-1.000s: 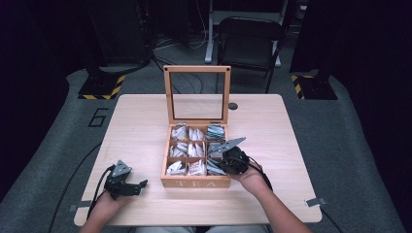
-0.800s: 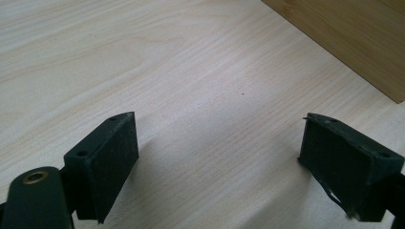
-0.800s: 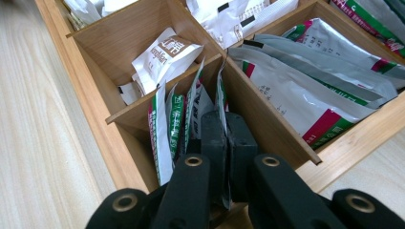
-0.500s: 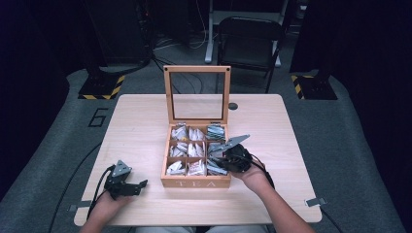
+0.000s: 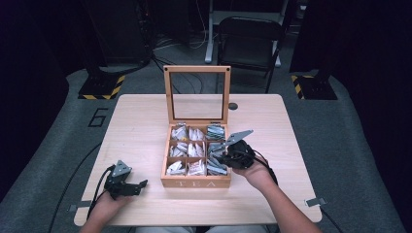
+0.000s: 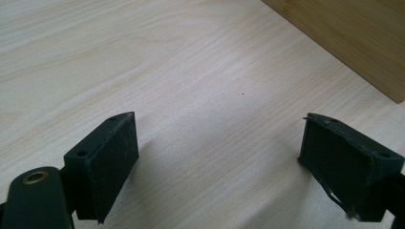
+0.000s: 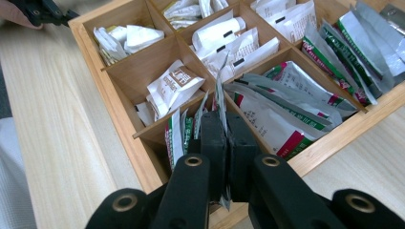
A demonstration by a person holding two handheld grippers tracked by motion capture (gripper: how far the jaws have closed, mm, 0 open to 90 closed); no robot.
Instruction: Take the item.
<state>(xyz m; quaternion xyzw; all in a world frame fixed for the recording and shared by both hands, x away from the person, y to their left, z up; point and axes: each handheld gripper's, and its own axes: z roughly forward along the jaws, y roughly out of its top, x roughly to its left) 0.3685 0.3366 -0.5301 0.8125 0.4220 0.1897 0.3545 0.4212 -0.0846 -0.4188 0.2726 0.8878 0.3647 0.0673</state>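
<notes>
Nine compartments, one tea box (image 5: 196,183) (lid up).
Right gripper (image 7: 228,138) pinches a tea packet (image 7: 220,90); left gripper (image 6: 217,162) rests spread on the bench (image 6: 143,57).

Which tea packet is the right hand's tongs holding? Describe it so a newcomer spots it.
Find the wooden tea box mid-table, lid up. In its front right compartment, nearest the person's right hand, the right tongs are shut on one silver packet. It stands on edge above the flatter green, white and red packets beside it.
</notes>
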